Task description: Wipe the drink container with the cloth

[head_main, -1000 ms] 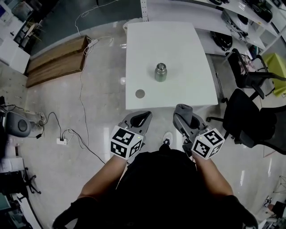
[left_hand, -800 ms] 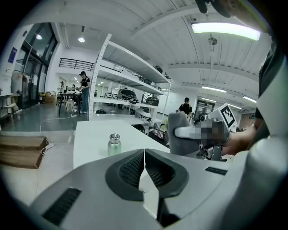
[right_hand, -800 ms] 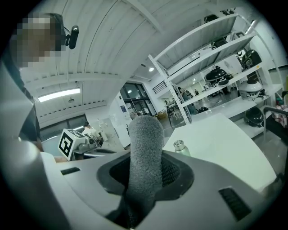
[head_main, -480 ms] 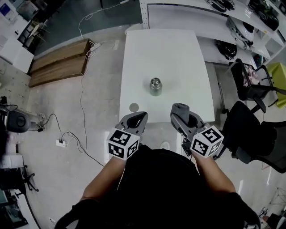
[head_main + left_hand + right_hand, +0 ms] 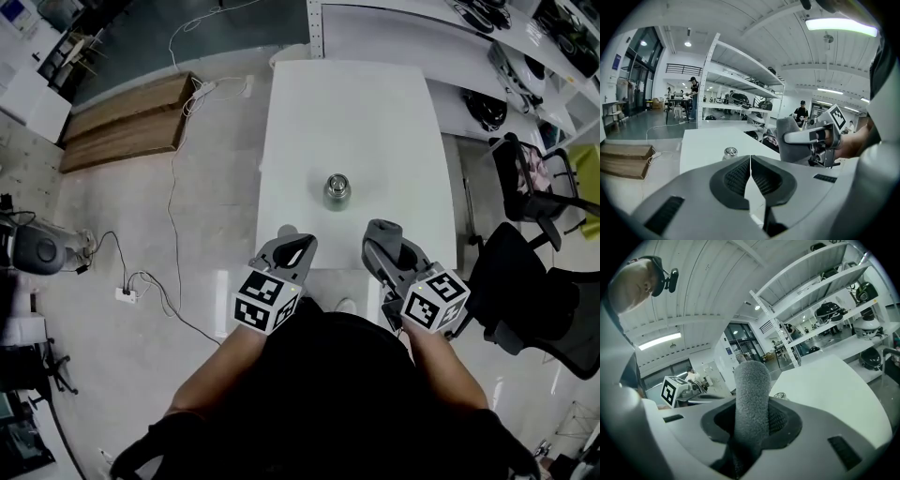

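Head view: white counter (image 5: 356, 112), steel drink container (image 5: 337, 190) upright near its middle, well apart from both tongs, whose tips reach just over the near edge.

Left tongs (image 5: 750, 161): the left gripper view shows the pads pressed together with nothing between.

Right tongs (image 5: 752, 418): the right gripper view shows them pinching the grey cloth (image 5: 751, 390), a rolled end standing past the tips. Head view gives only a grey lump there.

Right gripper view: container mostly hidden behind the cloth, a sliver of lid showing.

Small grey disc (image 5: 285, 231) by the left tongs is partly covered; cannot tell what it is.

Black chair (image 5: 534, 281) right of the counter, cut off by the frame edge.
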`<state>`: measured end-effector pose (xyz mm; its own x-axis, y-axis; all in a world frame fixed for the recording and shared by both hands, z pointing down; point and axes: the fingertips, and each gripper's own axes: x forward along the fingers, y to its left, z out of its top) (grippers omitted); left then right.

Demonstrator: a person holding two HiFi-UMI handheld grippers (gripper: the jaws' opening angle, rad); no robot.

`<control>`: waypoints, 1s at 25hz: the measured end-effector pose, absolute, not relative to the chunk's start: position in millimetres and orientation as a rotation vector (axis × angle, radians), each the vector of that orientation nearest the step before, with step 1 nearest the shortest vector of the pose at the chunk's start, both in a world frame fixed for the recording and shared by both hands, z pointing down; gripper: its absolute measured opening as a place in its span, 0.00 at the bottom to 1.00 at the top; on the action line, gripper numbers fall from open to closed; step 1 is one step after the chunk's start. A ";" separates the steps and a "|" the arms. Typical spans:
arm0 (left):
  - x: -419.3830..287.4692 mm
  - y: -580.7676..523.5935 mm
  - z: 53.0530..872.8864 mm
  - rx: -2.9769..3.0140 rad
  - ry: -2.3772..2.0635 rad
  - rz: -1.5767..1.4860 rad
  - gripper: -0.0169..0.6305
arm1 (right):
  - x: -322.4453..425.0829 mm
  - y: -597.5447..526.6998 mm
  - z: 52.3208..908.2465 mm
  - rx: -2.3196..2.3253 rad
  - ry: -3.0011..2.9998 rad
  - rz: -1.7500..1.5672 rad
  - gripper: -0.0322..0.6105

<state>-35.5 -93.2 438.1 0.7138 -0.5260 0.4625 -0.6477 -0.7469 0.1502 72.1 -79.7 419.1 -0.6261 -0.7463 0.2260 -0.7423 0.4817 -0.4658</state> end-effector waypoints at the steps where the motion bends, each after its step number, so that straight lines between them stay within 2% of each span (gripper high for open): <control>1: -36.7 -98.4 437.8 2.628 -0.904 0.576 0.05 | 69.5 -84.3 418.5 -1.369 2.688 -0.848 0.20; 12: -48.7 -155.3 448.0 2.727 -0.702 0.620 0.05 | 45.5 -135.8 414.5 -1.559 2.600 -0.838 0.20; 20: -49.5 -166.6 472.5 2.842 -0.530 0.785 0.06 | 57.8 -172.3 422.5 -1.684 2.486 -0.819 0.20; 23: -46.4 -170.6 479.6 2.871 -0.482 0.848 0.18 | 54.7 -185.2 423.9 -1.678 2.486 -0.817 0.20; 25: -42.5 -174.9 482.2 2.892 -0.483 0.875 0.20 | 53.7 -194.1 427.9 -1.665 2.502 -0.831 0.20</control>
